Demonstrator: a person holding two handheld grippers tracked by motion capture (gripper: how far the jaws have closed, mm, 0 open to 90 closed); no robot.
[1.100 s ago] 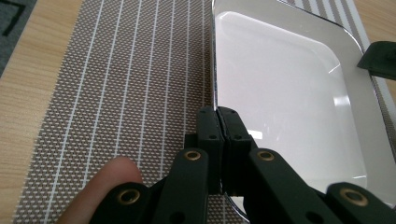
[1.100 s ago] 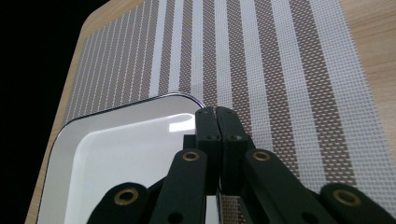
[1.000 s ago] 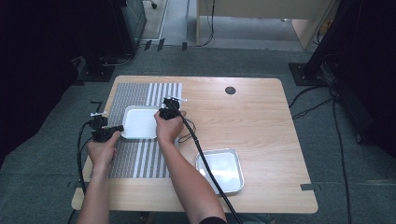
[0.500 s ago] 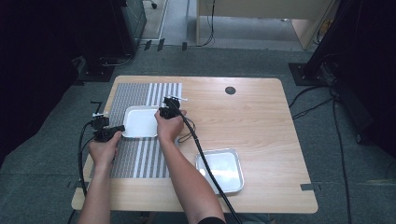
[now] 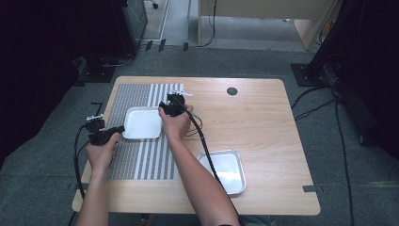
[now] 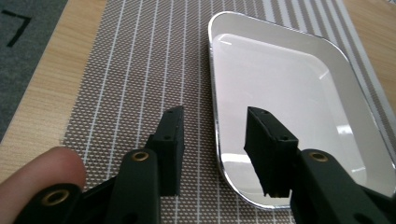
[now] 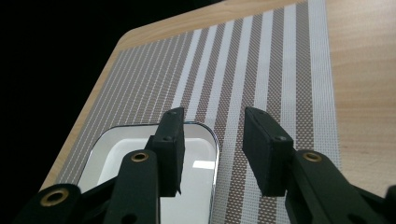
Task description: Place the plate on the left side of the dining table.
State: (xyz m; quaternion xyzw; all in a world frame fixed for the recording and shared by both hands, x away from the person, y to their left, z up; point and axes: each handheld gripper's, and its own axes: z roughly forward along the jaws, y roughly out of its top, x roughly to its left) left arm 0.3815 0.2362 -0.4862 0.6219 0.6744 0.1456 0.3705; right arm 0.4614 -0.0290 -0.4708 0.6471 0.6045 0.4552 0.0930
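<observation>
Table [image 5: 263, 136] of pale wood is seen from the high view, with a striped placemat [image 5: 141, 155] laid over its left part. Two white trays are carried by it — one tray [image 5: 142, 123] lies flat on the placemat, and a second tray [image 5: 225, 170] sits on the bare wood nearer the person, well apart from the first. A small dark round spot [image 5: 232, 91] is set into the wood near the far edge.

The tray on the placemat is flanked by both tools. The left hand-held gripper [image 5: 104, 134] is held just beside the tray's left edge; in the left gripper view [image 6: 215, 144] its jaws are seen apart, having just been opening, with the tray's rim [image 6: 215, 140] between them but not pressed by either pad. The tray is seen there resting on the placemat [image 6: 130, 79].

The right hand-held gripper [image 5: 173, 104] is held at the tray's far right corner. In the right gripper view [image 7: 214, 140] its jaws are likewise apart, having just been opening, and the corner of the tray [image 7: 144, 158] is seen below them, untouched by the pads — the striped placemat [image 7: 261, 70] runs on beyond.

A cable [image 5: 209, 155] is trailed from the right hand-held gripper across the table.
</observation>
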